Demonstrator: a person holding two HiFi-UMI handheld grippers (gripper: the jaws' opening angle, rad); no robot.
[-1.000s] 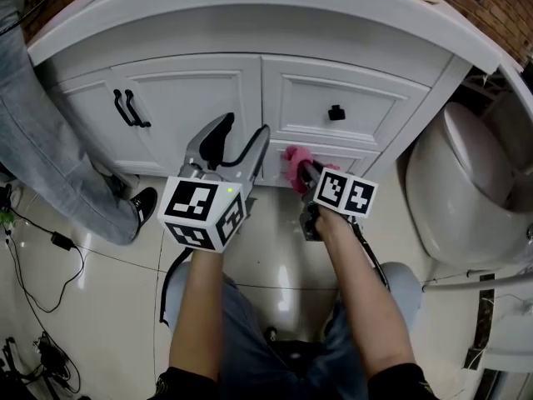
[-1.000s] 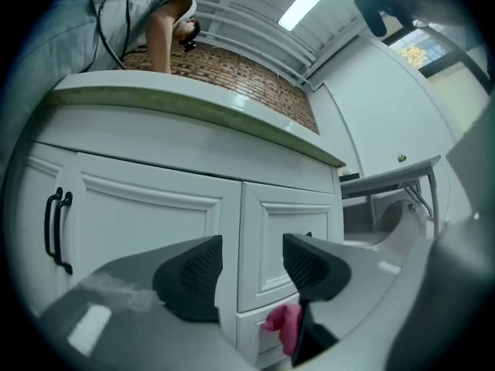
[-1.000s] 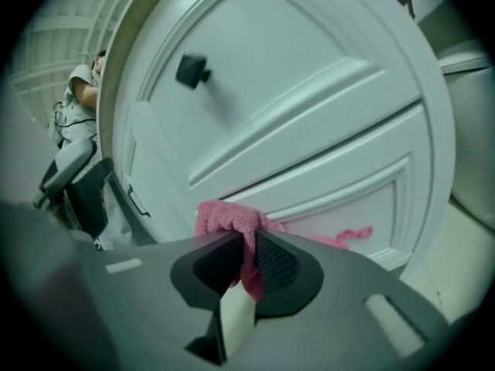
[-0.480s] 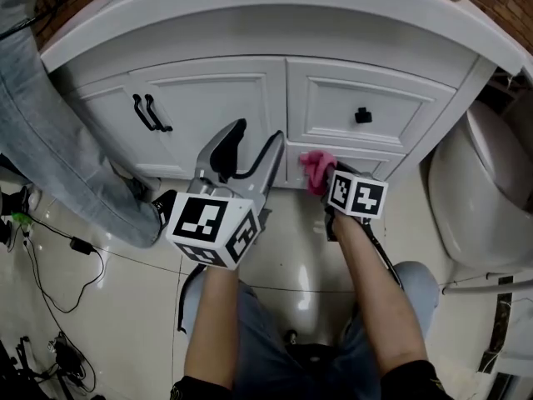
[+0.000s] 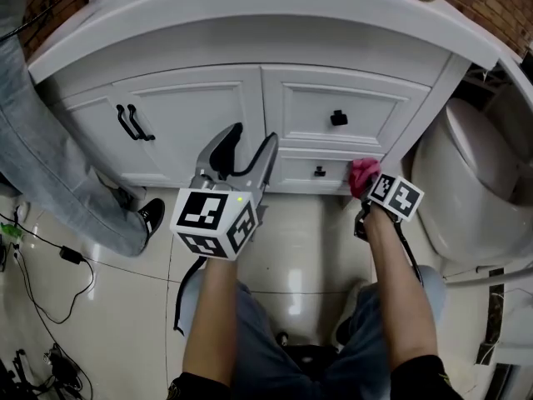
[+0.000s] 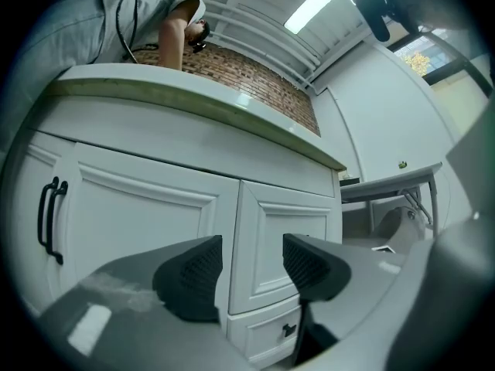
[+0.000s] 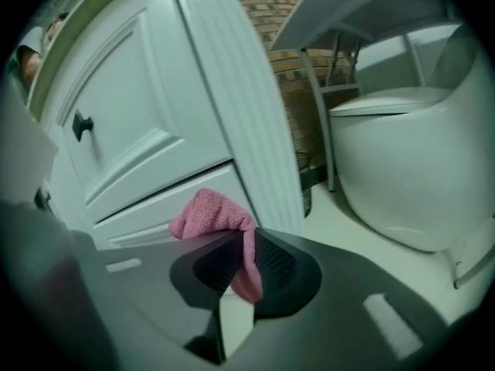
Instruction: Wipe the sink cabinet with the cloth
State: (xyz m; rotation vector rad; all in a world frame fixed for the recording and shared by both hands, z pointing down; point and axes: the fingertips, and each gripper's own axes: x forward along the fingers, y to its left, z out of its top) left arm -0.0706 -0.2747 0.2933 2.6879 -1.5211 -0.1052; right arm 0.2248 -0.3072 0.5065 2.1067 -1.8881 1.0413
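— Gripping the cloth (image 7: pixel 213 215) in our right gripper (image 7: pixel 246 265), are we?

— We are. Its jaws are clamped on the pink fabric: one fold hangs down between the pads, and the rest bunches up above the tips.

— And where do we have it on the sink cabinet (image 5: pixel 187 115)?

— Low on the right side. The cloth sits at the right end of the lower drawer (image 5: pixel 312 172), just beside the cabinet's corner post (image 5: pixel 416 119). From the right gripper view we cannot tell whether it presses on the drawer front or only hangs close to it.

— What lies past that post?

— The toilet (image 5: pixel 466 190), near the cabinet, on the glossy tiled floor (image 5: pixel 291 240).

— And our left gripper (image 5: pixel 250 144)?

— We hold it in front of the cabinet, well apart from the cloth. Its jaws stand apart with nothing between them; through the gap we see the seam between the door (image 6: pixel 139 215) and the upper drawer (image 6: pixel 286 222).

— Anything else beside us?

— A pair of black handles (image 5: pixel 132 122) on the left doors, a black knob (image 5: pixel 338 118) on the upper drawer, and another person's leg (image 5: pixel 50 165) in jeans at the cabinet's left end.
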